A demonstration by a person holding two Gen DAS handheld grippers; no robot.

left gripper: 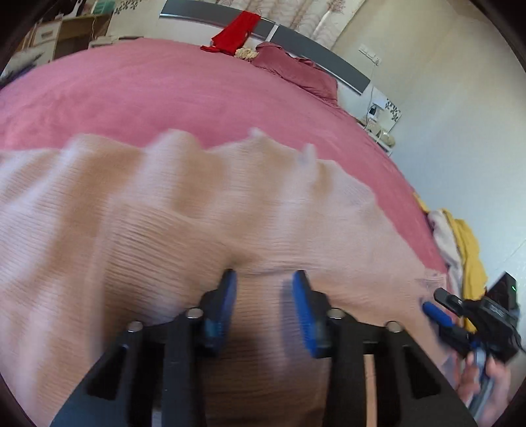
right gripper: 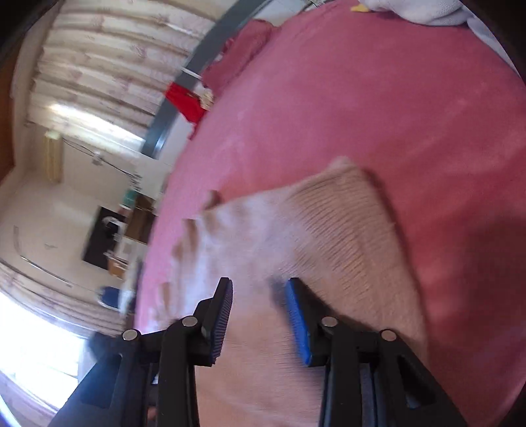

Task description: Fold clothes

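A pale pink ribbed knit garment [left gripper: 157, 210] lies spread and blurred on the pink bed [left gripper: 164, 92]. My left gripper [left gripper: 264, 279] is open, its blue pads standing apart just over the garment's near part. The right gripper [left gripper: 437, 303] shows at the garment's right edge in the left wrist view. In the right wrist view the right gripper [right gripper: 259, 285] is open over the same garment [right gripper: 345, 230], which lies rumpled on the bed [right gripper: 378, 98]. Neither gripper holds cloth.
A red garment [left gripper: 235, 31] hangs on the grey headboard [left gripper: 309, 42], with a pink pillow [left gripper: 296, 72] beside it. A heap of yellow and white clothes [left gripper: 460, 249] lies at the bed's right edge. A nightstand [left gripper: 384, 121] stands by the wall.
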